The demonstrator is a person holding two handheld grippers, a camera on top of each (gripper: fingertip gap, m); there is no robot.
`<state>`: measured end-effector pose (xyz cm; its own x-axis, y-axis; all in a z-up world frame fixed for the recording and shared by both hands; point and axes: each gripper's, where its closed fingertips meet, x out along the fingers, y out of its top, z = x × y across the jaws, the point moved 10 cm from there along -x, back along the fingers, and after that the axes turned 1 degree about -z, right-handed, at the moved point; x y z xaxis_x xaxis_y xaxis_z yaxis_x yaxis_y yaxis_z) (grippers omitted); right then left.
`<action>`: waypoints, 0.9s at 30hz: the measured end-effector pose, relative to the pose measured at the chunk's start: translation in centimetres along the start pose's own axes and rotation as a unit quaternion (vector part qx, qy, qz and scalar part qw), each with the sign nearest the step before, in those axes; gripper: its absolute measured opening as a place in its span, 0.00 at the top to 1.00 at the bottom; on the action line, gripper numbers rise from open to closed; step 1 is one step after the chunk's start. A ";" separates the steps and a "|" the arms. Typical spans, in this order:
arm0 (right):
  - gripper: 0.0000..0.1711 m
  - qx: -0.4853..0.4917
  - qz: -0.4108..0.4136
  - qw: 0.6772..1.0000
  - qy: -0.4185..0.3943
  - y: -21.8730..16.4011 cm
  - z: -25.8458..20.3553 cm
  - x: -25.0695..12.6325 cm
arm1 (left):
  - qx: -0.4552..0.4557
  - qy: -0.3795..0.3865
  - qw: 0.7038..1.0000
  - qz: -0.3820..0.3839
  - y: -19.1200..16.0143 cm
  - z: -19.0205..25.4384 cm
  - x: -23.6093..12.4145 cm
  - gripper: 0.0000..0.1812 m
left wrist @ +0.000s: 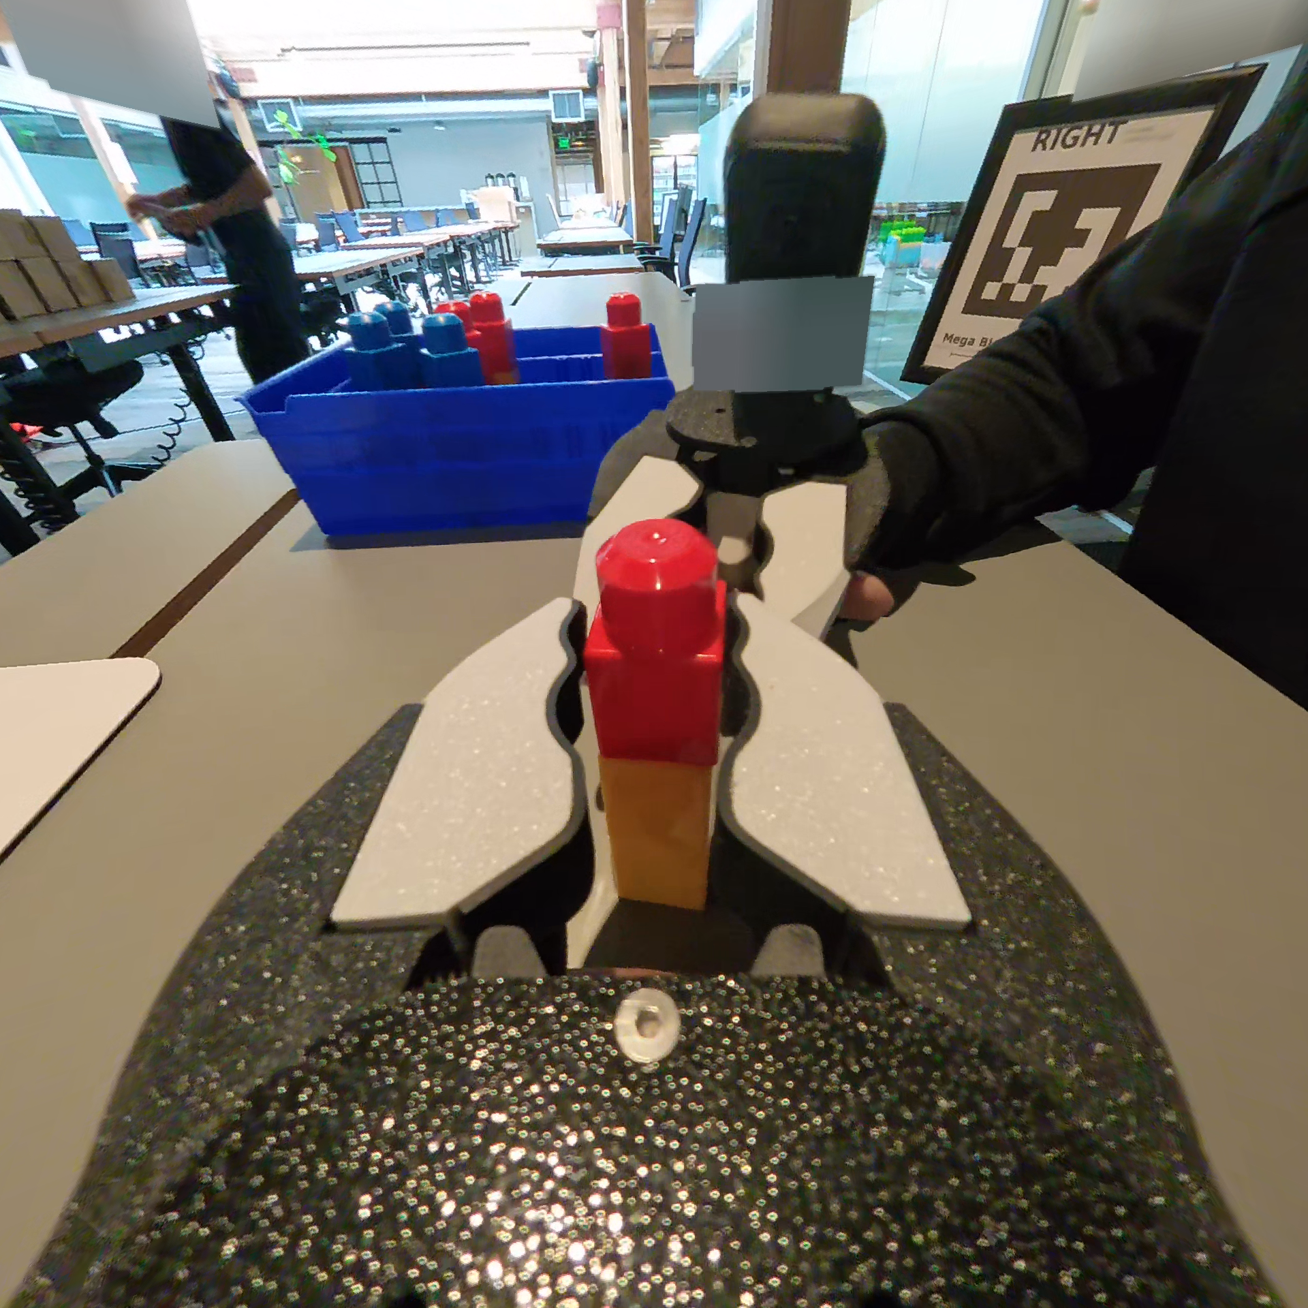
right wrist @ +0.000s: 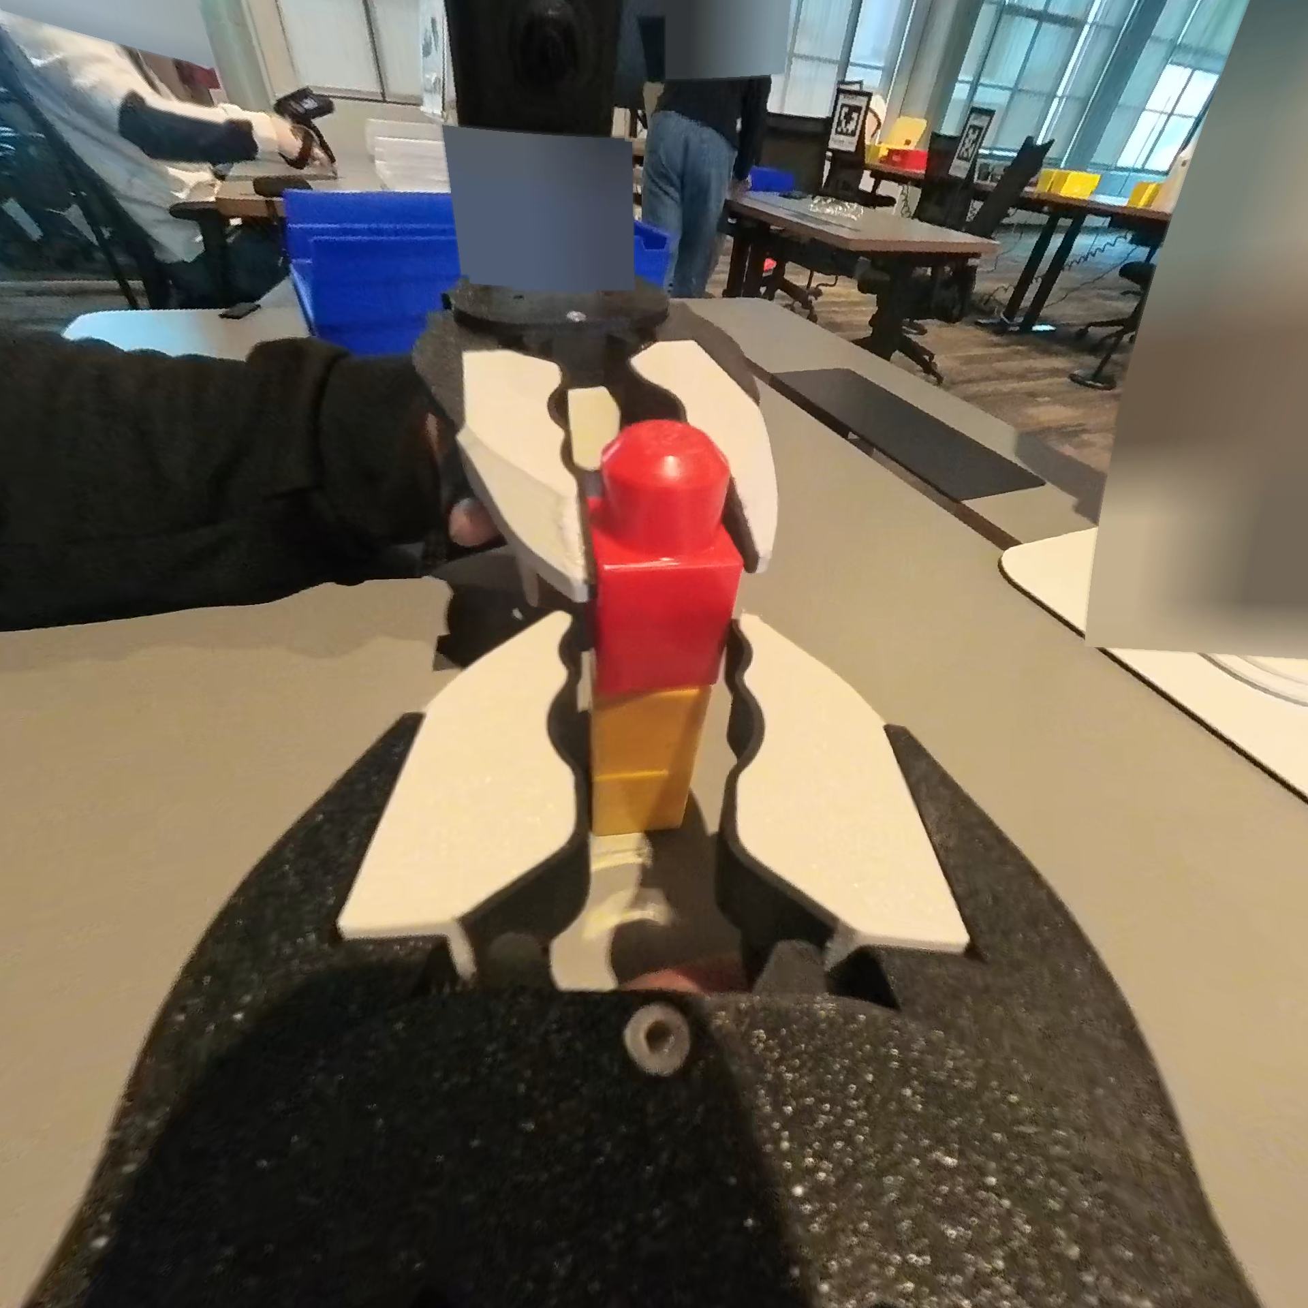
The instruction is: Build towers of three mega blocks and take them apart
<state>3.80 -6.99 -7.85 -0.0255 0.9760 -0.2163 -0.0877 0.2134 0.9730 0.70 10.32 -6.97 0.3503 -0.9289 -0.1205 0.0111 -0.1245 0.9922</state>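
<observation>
A two-block tower, a red block on a yellow block, sits between both grippers, which face each other. My left gripper is shut on the red block's body. In the right wrist view it shows gripping the red block just under its stud. My right gripper is shut on the tower lower down, about where red meets the yellow block. In the left wrist view the right gripper is partly hidden behind the red stud. The tower's base is hidden.
A blue bin with several blue and red blocks stands at the back of the grey table. A framed marker sign stands at the right. A black mat and white boards lie alongside. People stand at the tables behind. Less than 4 cm separates the two grippers' tips.
</observation>
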 end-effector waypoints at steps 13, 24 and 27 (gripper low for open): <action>0.79 0.030 -0.011 0.999 0.016 -0.2 0.2 0.3 | -0.009 -0.033 0.999 0.006 -0.2 -0.5 -0.1 0.80; 0.79 0.036 -0.006 0.999 0.036 -0.4 0.7 0.0 | -0.043 -0.017 0.998 -0.048 -1.5 0.7 -1.9 0.76; 0.79 0.038 -0.008 0.998 0.039 -0.4 0.8 -0.1 | -0.055 -0.008 0.996 -0.071 -1.7 0.3 -1.6 0.78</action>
<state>4.66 -7.09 -8.11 -0.1020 0.9666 -0.2353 -0.0133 0.2352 0.9719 -0.12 11.88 -8.49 0.3230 -0.9103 -0.2589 0.1630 -0.2160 0.9627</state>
